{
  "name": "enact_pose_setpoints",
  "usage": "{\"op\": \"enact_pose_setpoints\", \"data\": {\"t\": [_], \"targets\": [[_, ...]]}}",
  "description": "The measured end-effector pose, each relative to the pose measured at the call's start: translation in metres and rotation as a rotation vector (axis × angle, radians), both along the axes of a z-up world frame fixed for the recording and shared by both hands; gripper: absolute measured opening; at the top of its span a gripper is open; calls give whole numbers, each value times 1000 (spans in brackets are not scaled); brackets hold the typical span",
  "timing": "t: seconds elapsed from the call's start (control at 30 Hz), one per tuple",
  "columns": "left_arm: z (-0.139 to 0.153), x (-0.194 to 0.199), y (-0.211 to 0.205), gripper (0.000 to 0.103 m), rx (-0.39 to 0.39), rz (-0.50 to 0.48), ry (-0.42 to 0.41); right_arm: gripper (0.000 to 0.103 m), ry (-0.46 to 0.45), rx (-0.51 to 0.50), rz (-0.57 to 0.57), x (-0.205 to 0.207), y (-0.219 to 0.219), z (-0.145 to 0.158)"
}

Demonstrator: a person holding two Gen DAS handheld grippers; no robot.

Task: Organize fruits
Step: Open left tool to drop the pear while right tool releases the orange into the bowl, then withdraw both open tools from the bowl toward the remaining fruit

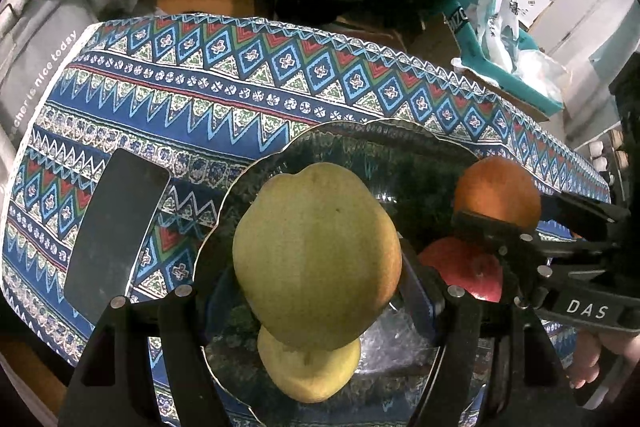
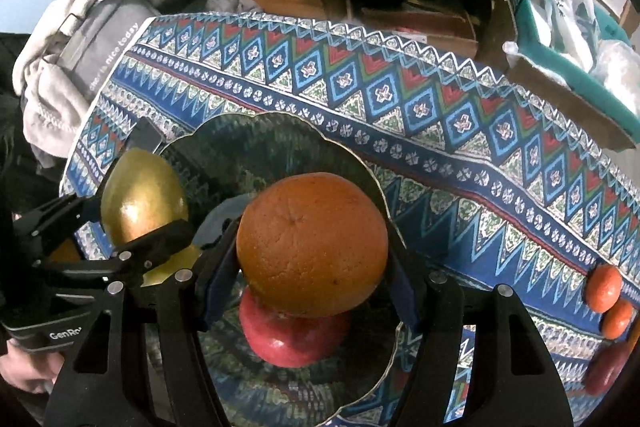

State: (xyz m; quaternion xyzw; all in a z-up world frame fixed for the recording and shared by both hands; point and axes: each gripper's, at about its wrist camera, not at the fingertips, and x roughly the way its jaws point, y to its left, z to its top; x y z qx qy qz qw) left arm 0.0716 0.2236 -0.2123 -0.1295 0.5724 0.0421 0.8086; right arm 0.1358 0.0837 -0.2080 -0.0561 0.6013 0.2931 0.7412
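Fruits hang over the dark glass plate (image 1: 256, 187): left gripper (image 1: 320, 287) clamps a green mango (image 1: 316, 251), right gripper (image 2: 312, 255) clamps an orange (image 2: 312, 243). Underneath, a yellow fruit (image 1: 308, 375) and red apple (image 2: 292, 339) lie on the plate, half hidden.

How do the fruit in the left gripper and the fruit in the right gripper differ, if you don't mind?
The mango is yellow-green, elongated and smooth; the orange is round, orange and dimpled. The mango hangs above a yellow fruit, the orange above a red fruit. Both are gripped over the glass plate.
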Motion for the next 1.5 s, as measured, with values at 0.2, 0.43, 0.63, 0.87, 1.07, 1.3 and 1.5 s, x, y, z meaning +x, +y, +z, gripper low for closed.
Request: {"op": "enact_pose_setpoints", "data": {"t": [0.2,0.43,0.63,0.87,1.07,1.3,1.5], "targets": [[2,0,-3,74,12,-4,9,68,9,17,-9,1,-4,0],[22,-4,-17,74,90,-50,-39,68,-10,63,-27,3,-8,16],[38,-10,-29,74,127,-93,-75,69,-44,66,-37,0,-10,35],[58,-15,-42,76,156,-119,-119,69,-125,40,-32,-9,-22,62],[73,-20,-54,77,179,-149,-153,68,-203,-19,-30,-17,-38,80],[81,-23,-72,77,177,-191,-166,68,-260,-68,-32,-30,-66,93],[93,-26,-91,77,175,-224,-187,69,-285,-95,-53,-40,-94,101]]}}
